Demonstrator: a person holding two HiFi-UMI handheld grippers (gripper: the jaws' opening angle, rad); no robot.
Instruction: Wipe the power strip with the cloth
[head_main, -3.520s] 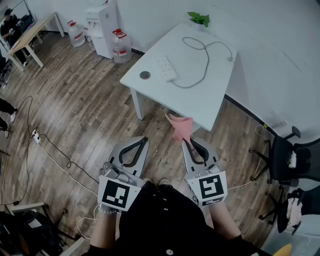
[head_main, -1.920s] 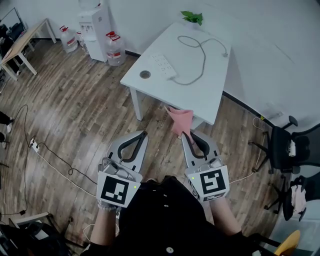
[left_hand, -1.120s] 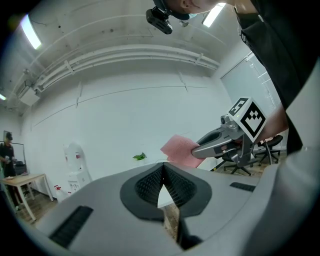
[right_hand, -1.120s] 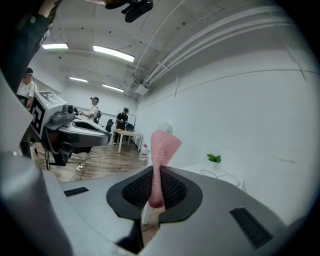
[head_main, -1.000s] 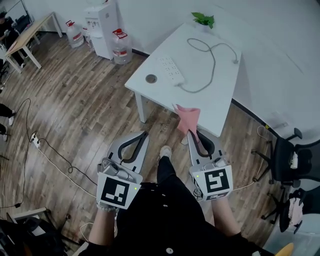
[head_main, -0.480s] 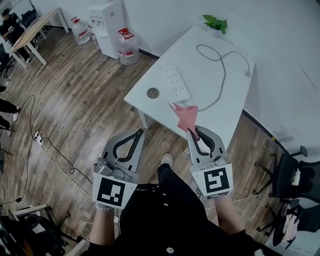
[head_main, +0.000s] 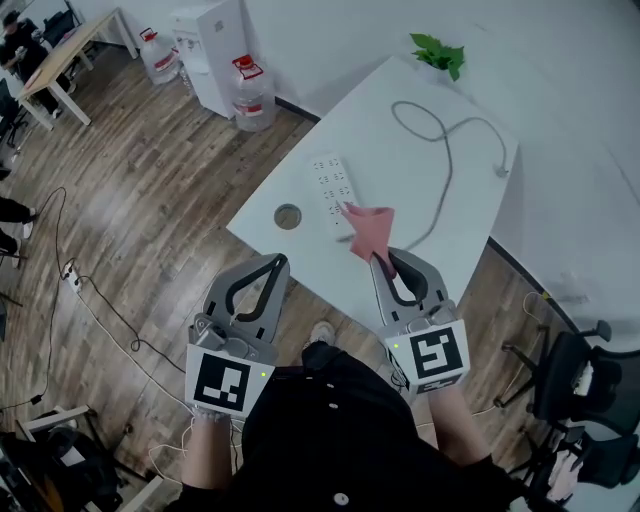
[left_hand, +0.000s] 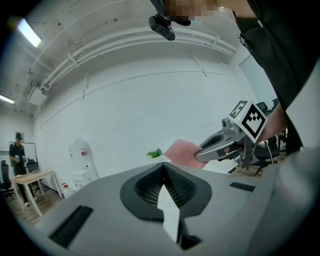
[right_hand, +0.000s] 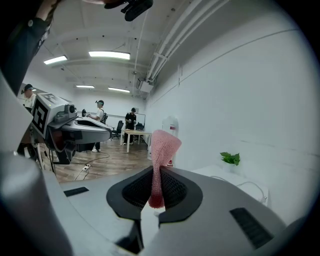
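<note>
"Pink cloth (head_main: 368, 228), who's got it?"

"Right gripper (head_main: 381, 259), jaws pinched tight on its lower end, rest sticking up. From the head view it sits just beside the near end of the power strip (head_main: 333, 190) on the white table (head_main: 400, 140); can't tell if they touch. Left gripper (head_main: 279, 262) is closed on nothing, short of the table edge."

Left claw (head_main: 279, 260), right claw (head_main: 379, 258): grey, black-padded; marker cubes (head_main: 228, 382); black top (head_main: 330, 445).
</note>
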